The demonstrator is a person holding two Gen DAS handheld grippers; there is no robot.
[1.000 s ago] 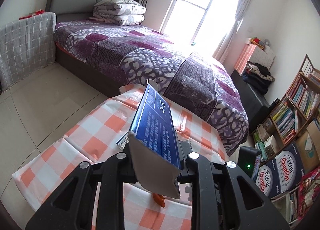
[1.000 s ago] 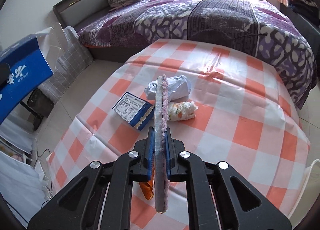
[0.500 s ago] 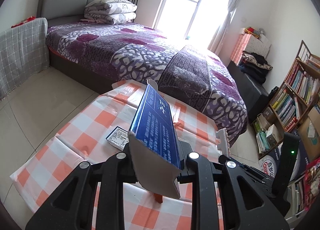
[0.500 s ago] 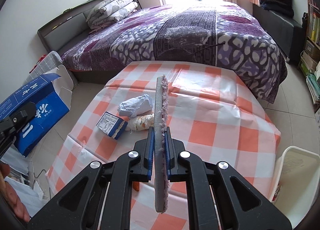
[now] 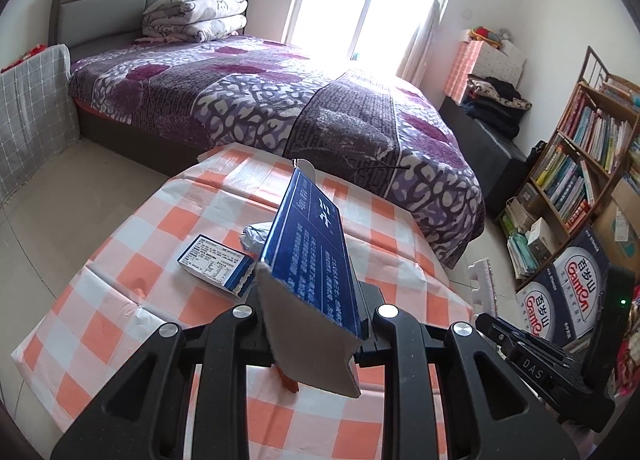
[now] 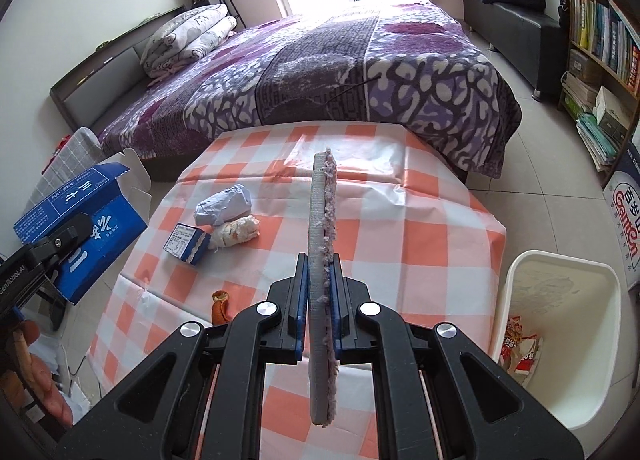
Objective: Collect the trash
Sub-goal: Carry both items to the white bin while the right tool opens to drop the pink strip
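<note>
My left gripper is shut on an open blue carton, held above the checked table; the same carton shows at the left of the right wrist view. My right gripper is shut on a thin grey pad with a pink fuzzy side, held edge-on over the table. On the cloth lie a small blue and white box, a crumpled pale blue wrapper, a crumpled white wrapper and an orange scrap. A white bin stands on the floor right of the table.
A bed with a purple cover runs behind the table. A bookshelf and printed cartons stand at the right. Some red and white packaging lies in the bin. A hand shows at the lower left.
Both grippers have swung to the right, each keeping its hold. The white bin has come into the right wrist view, and the bookshelf shows more fully in the left wrist view.
</note>
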